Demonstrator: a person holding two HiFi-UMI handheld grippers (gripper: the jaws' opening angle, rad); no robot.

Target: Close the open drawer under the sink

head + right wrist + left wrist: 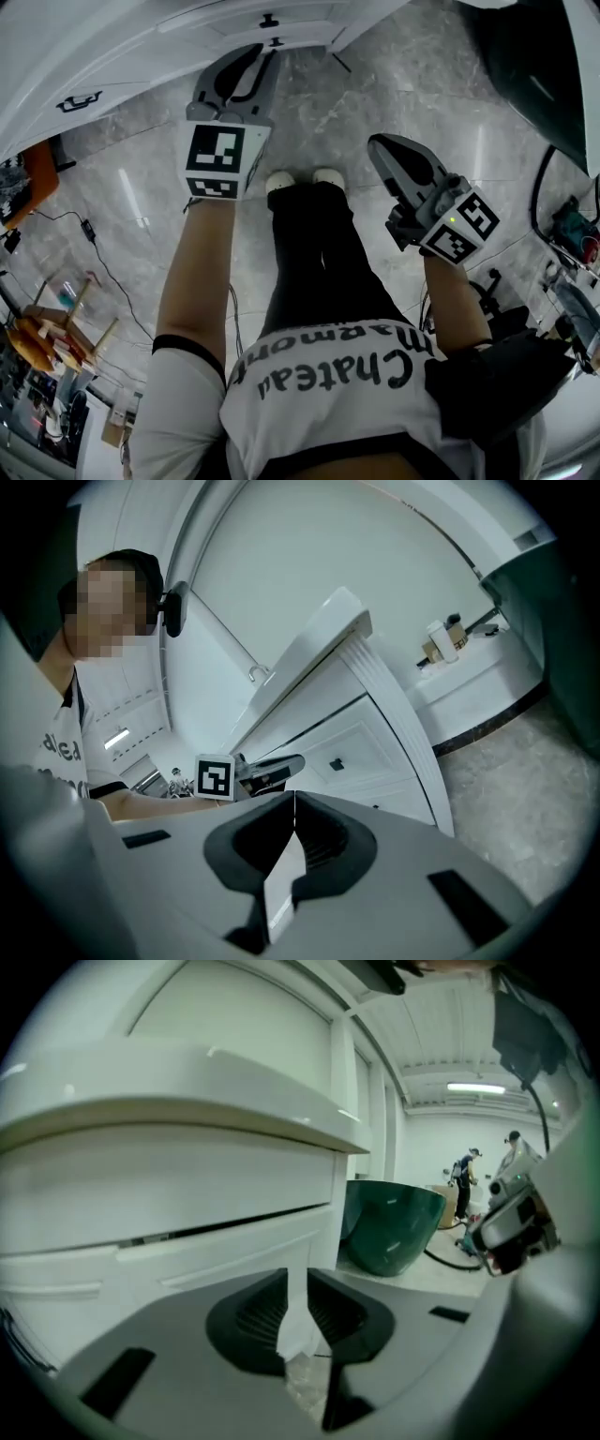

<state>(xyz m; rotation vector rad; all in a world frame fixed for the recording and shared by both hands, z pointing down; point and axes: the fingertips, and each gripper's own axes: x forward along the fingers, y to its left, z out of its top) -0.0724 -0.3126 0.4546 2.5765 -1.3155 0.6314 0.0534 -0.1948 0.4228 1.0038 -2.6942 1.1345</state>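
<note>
Left gripper view: white drawer (187, 1260), dark seam; left fingers (251, 1321) narrow, right fingers (330, 841) together.

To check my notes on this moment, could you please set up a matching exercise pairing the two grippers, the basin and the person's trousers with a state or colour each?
Things:
1. left gripper
2. right gripper
3. basin
4. trousers

States or colours:
A. black
B. jaws together, nothing between them
C. dark green
D. jaws slightly apart, nothing between them

Pairs: 1-D, 2-B, 3-C, 4-A.
</note>
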